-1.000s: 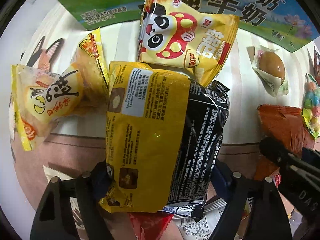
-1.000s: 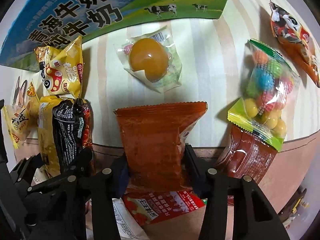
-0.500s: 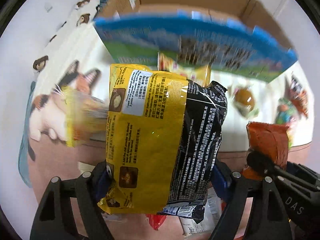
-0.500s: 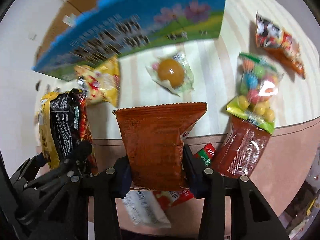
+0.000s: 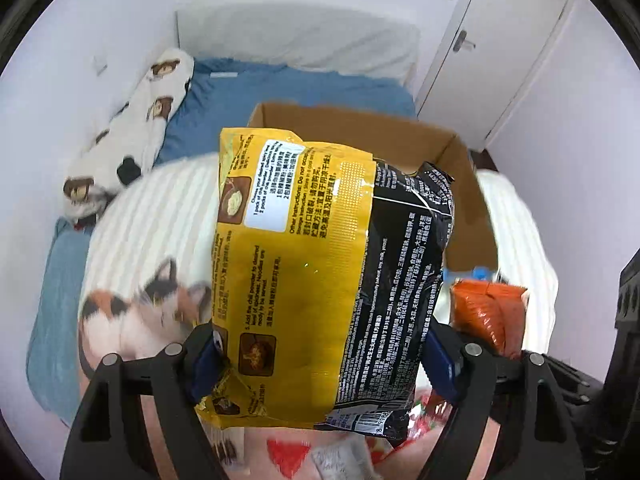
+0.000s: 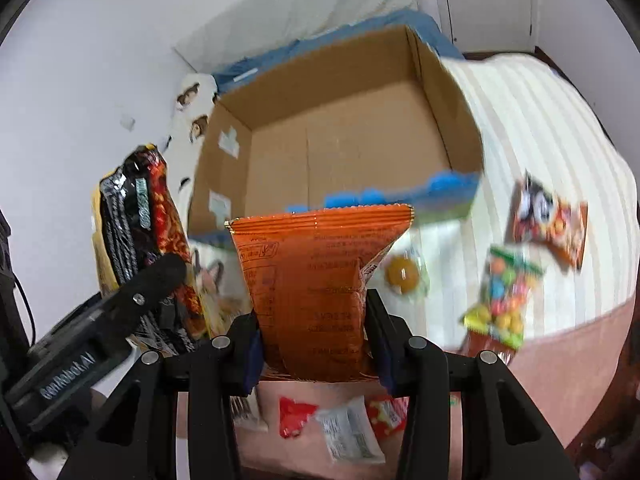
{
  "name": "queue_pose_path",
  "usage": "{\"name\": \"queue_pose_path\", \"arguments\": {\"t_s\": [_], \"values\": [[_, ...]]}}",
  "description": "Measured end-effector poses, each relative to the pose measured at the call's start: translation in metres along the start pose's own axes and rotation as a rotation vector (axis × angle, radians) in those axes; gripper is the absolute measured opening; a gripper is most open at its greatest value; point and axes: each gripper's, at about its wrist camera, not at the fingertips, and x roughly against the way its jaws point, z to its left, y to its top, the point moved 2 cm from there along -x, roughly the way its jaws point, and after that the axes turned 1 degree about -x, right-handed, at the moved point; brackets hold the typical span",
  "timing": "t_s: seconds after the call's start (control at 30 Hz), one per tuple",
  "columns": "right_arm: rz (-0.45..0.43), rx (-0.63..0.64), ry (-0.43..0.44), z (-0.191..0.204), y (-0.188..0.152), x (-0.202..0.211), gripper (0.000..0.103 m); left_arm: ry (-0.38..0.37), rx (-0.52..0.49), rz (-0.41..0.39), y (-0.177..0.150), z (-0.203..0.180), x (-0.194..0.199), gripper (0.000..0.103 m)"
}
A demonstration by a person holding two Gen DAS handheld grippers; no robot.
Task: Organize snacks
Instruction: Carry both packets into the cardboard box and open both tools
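My left gripper (image 5: 320, 364) is shut on a big yellow and black noodle packet (image 5: 320, 280) and holds it up in the air. It also shows in the right wrist view (image 6: 140, 232). My right gripper (image 6: 316, 344) is shut on an orange snack packet (image 6: 316, 280), also lifted; it shows in the left wrist view (image 5: 488, 312). An open cardboard box (image 6: 340, 152) with a blue printed front stands on the bed just beyond both packets. Its inside looks bare.
Several snacks lie on the striped blanket (image 6: 540, 120): a colourful candy bag (image 6: 504, 296), a panda packet (image 6: 548, 220), a wrapped egg (image 6: 402, 274). Small red and white packets (image 6: 348, 428) lie below the grippers. A door (image 5: 496, 52) is at the back right.
Both grippers have risen and tilted up with their packets. The view went from the snacks on the blanket to the open top of the box and the room beyond.
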Motion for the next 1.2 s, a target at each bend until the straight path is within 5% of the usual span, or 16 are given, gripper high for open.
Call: {"name": "queue_pose_path", "arguments": {"t_s": [0.2,0.4,0.77,1.2], "values": [[-0.052,0.028,-0.034,0.003,0.056,-0.006,0.047,-0.020,0.025,-0.002,0.043,-0.007,-0.016,0.081],[-0.064,0.057,-0.085,0.015,0.108,-0.035,0.047,-0.047,0.066,0.076,0.076,-0.008,-0.057,0.081],[0.101,0.061,-0.093,0.009,0.165,-0.128,0.047,-0.113,0.171,0.288,0.105,-0.002,-0.145,0.081],[0.202,0.053,-0.119,-0.025,0.223,-0.196,0.047,-0.083,0.087,0.476,0.129,-0.031,-0.225,0.082]]}}
